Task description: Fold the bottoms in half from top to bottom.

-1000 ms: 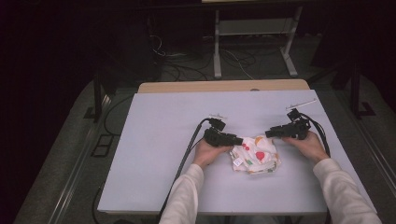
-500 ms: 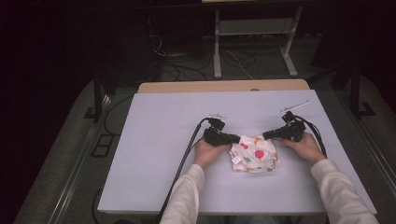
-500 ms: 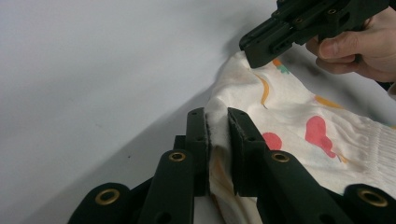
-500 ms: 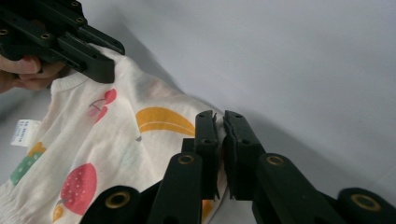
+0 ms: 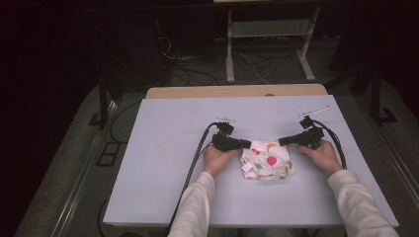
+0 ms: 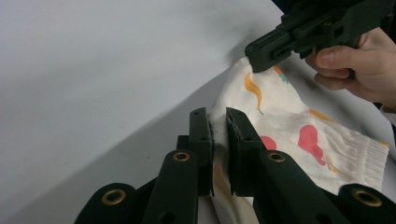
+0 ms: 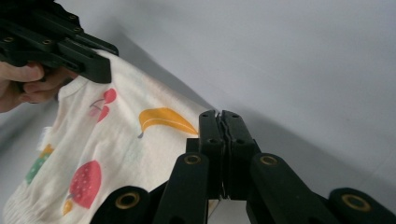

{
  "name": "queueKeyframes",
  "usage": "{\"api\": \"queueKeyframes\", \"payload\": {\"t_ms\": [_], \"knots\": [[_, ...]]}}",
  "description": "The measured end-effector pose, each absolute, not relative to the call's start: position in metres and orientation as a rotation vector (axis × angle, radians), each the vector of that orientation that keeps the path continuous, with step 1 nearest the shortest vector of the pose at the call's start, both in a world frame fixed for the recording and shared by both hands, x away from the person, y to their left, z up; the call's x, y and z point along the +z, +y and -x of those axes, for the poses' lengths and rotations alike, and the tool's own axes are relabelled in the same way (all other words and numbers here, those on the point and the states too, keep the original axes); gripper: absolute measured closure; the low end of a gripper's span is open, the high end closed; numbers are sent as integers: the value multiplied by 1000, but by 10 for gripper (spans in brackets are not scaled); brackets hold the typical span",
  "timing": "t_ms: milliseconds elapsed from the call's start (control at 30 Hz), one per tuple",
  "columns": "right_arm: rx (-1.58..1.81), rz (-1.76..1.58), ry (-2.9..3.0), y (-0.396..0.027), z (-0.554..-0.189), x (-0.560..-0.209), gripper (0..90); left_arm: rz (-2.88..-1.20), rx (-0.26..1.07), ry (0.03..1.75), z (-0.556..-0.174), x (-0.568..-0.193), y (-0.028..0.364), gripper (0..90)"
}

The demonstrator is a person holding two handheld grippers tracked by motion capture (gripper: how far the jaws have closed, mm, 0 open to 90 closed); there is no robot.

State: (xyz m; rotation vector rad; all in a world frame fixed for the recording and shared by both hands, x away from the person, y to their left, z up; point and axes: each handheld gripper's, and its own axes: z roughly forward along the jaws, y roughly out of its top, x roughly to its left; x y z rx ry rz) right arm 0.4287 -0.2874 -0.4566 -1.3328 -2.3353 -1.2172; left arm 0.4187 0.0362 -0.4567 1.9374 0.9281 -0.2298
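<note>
Fruit-print cloth (image 5: 267, 161) between 2 clamped hand-held grippers

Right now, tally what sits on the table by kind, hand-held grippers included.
Fruit-print cloth: 1
Hand-held grippers: 2, left hand-held gripper and right hand-held gripper, each shut on a far corner of the cloth
Total: 3

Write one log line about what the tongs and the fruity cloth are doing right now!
left tongs: shut on cloth corner | right tongs: shut on opposite corner | cloth: folded, on table
</note>
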Motion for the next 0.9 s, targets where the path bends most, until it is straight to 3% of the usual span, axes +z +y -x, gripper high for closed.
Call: {"api": "queueKeyframes", "payload": {"t_ms": [900], "knots": [[-1268,1341,-2334,-259,-434,-442,870,-1982,-196,930,-428,-437,64,806]]}}
